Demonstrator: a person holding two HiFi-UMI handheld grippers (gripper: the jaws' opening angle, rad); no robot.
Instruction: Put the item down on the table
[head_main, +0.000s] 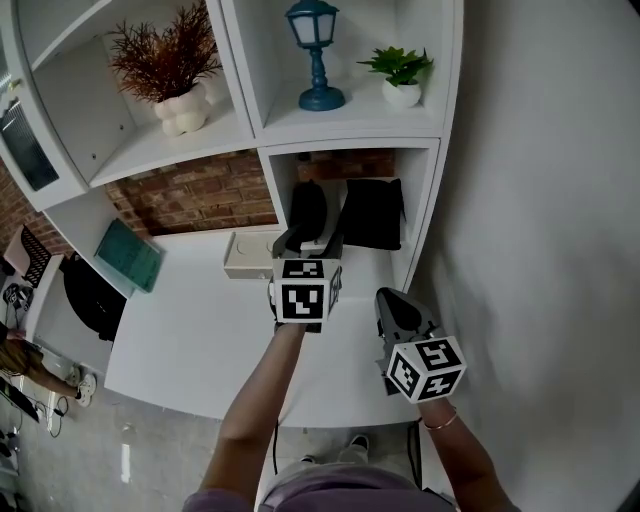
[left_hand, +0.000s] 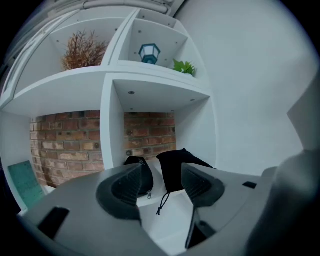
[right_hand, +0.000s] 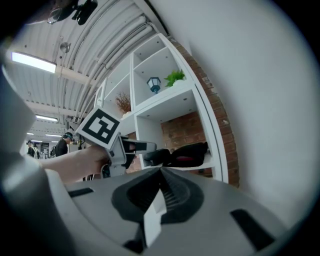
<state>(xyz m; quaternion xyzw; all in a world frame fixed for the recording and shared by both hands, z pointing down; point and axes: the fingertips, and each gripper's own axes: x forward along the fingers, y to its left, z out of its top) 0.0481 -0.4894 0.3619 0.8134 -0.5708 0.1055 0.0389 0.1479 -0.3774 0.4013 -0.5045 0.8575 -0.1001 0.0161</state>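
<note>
A black drawstring pouch (left_hand: 175, 167) (head_main: 372, 212) and a black zip case (left_hand: 142, 175) (head_main: 308, 208) lie in the lower shelf niche at the back of the white table (head_main: 200, 330). My left gripper (head_main: 312, 244) (left_hand: 162, 181) points at them from just in front of the niche. It is open, with nothing between its pads; the pouch's cord hangs beyond the gap. My right gripper (head_main: 395, 305) (right_hand: 160, 192) hovers over the table's right end with its jaws shut. A pale sliver shows between its pads; I cannot tell what that sliver is.
A beige box (head_main: 245, 255) sits on the table left of the left gripper. A teal book (head_main: 128, 255) leans at the far left, by a dark bag (head_main: 92, 295). On the upper shelves stand a dried plant (head_main: 170, 70), a blue lantern (head_main: 315, 50) and a green plant (head_main: 400, 75). A white wall (head_main: 540, 250) closes the right side.
</note>
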